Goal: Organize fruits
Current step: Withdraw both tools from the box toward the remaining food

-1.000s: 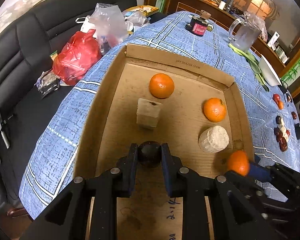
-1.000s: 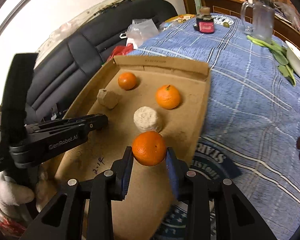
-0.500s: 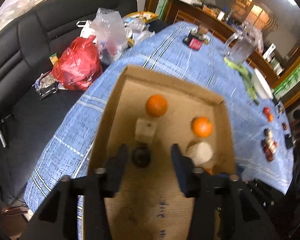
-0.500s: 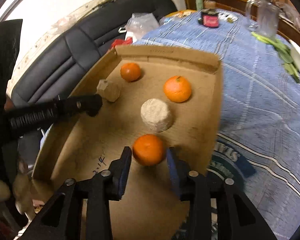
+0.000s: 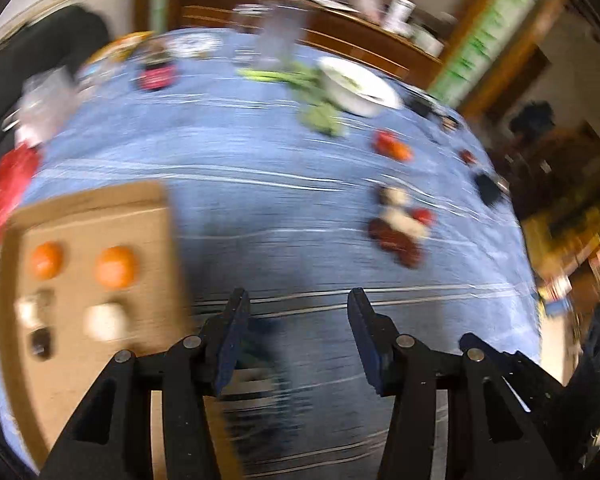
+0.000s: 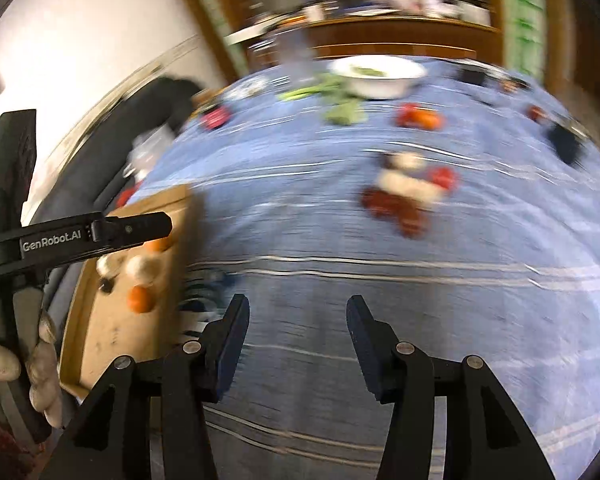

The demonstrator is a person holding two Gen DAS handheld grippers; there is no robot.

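Observation:
Both views are blurred by motion. The cardboard tray (image 5: pixel 80 208) lies at the left and holds two oranges (image 5: pixel 47 260) (image 5: pixel 116 267), two pale lumps (image 5: pixel 104 322) and a small dark fruit (image 5: pixel 41 342). My left gripper (image 5: pixel 297 294) is open and empty above the blue tablecloth, right of the tray. My right gripper (image 6: pixel 298 300) hangs over the cloth too, its jaws opening with nothing between them. A third orange (image 6: pixel 140 299) rests in the tray (image 6: pixel 112 344). A heap of dark red and pale fruits (image 5: pixel 396 236) (image 6: pixel 396 204) lies ahead on the right.
Farther back lie small red and orange fruits (image 6: pixel 418 118), leafy greens (image 5: pixel 320 116), a white bowl (image 6: pixel 376 74) and a red-labelled jar (image 5: pixel 156 76). A black object (image 5: pixel 490 192) sits near the table's right edge. A gloved hand (image 6: pixel 4 364) holds the left gripper's housing (image 6: pixel 80 236).
The left gripper let go of the dark fruit and the right one let go of the orange, both inside the tray. Both opened and swung right, out over the tablecloth.

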